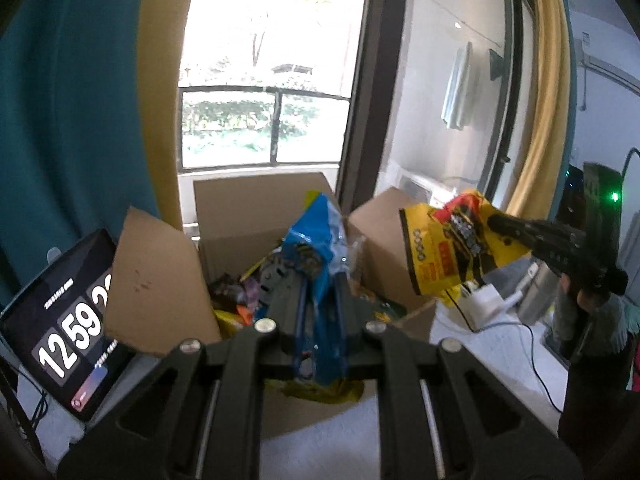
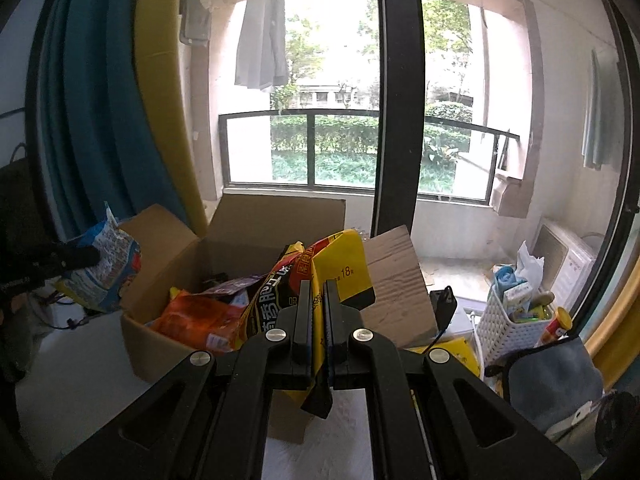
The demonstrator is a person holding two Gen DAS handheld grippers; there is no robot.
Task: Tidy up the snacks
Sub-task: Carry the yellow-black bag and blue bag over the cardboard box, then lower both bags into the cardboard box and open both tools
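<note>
Both snack bags look light, crinkly and slippery, best pinched at a flat sealed edge. The left gripper (image 1: 318,280) is clamped on a blue bag (image 1: 316,240) above the cardboard box (image 2: 160,332); the right gripper (image 2: 318,292) is clamped on a yellow bag (image 2: 340,264), glossy with black lettering, over the box's right side.
</note>
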